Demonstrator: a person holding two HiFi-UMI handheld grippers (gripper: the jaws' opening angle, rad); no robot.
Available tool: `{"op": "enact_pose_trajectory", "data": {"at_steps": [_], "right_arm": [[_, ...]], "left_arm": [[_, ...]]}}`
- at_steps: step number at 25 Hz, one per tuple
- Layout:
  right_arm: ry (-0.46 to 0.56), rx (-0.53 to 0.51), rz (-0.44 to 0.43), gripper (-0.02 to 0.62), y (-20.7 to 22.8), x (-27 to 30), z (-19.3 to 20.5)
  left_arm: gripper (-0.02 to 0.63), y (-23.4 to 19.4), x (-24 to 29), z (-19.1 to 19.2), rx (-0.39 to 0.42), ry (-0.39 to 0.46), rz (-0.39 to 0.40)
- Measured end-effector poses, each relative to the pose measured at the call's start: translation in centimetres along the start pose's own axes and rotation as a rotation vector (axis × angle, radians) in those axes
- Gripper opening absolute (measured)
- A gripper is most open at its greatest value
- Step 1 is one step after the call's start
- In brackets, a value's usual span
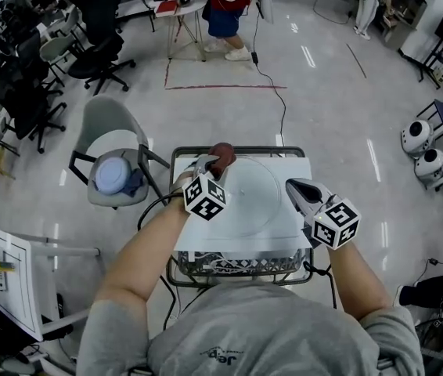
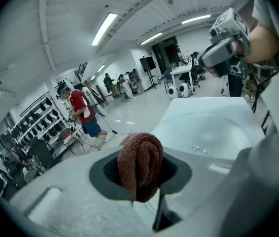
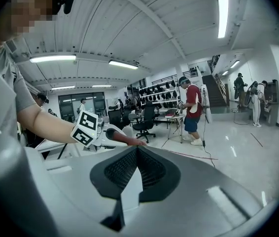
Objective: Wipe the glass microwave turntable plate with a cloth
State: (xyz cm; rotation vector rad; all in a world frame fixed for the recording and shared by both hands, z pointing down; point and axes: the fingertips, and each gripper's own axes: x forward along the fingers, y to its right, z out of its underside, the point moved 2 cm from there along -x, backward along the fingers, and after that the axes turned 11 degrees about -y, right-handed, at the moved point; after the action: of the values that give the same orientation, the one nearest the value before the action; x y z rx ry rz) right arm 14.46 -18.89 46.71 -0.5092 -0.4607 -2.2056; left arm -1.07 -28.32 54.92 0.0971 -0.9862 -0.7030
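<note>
Left gripper (image 1: 215, 163) pinches brown cloth (image 1: 222, 153) over far-left rim of glass turntable plate (image 1: 254, 193), centred on white tabletop (image 1: 241, 243) | right gripper (image 1: 294, 186) pressed together, empty, beside plate's right rim | step: wipe starting, I judge | next: I'd press cloth down, sweep across.

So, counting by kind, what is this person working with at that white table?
Cloth: 1, brown, held in the left gripper
Glass plate: 1, on the table
Grippers: 2, the right gripper empty
Total: 4
</note>
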Motion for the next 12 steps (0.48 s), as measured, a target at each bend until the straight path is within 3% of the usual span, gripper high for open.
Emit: {"op": "enact_pose_trajectory", "data": {"at_steps": [5,12], "right_arm": [[-0.015,-0.015,-0.001,0.009,0.3,0.0,0.4],[-0.018,-0.014,-0.01,0.009,0.0,-0.4,1.1]], "left_arm": [[0.081,0.6,0.7,0.9,0.008,-0.029,0.031],[0.081,3.5,-2.2,1.5,0.014,-0.021,0.088]]}}
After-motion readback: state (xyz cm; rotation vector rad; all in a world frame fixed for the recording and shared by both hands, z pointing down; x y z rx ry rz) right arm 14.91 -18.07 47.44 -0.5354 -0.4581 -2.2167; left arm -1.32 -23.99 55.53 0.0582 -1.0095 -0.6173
